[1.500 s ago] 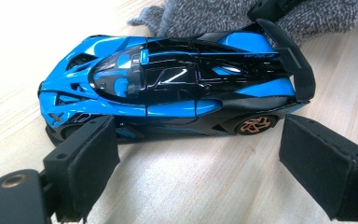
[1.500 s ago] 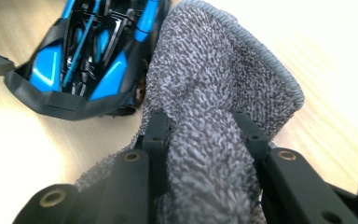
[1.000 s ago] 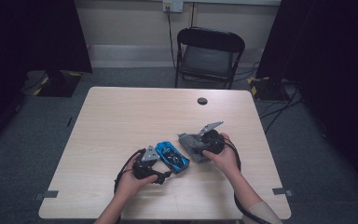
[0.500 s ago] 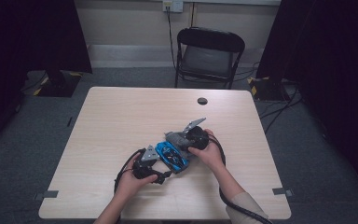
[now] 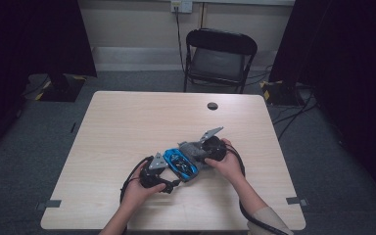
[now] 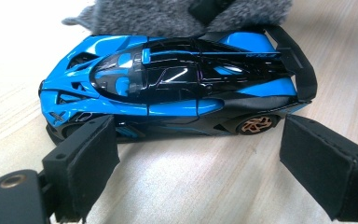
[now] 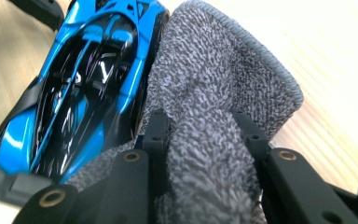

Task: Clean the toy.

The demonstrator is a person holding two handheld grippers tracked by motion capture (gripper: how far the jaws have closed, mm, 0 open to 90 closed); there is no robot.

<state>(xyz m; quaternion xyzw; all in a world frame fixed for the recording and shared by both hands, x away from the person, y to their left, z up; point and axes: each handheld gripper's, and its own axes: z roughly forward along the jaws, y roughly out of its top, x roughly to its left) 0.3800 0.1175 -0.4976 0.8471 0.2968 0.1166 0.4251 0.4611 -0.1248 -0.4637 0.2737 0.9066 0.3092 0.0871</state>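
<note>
One side of the glossy blue-and-black toy sports car (image 6: 168,88), standing near the table's front edge, meets the grey terry cloth (image 7: 214,140) pinched by the right gripper (image 7: 200,126); wiping seems barely begun. The left gripper (image 6: 200,154) stands spread beside the car.

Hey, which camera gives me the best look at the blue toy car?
The left gripper view: the blue toy car lies side-on, sharp, nose to rear wing. The right gripper view shows its roof at an angle, partly behind the grey cloth. The high view shows it small between the grippers.

no readable text (car's (image 6: 168,88) lettering blurred)
</note>
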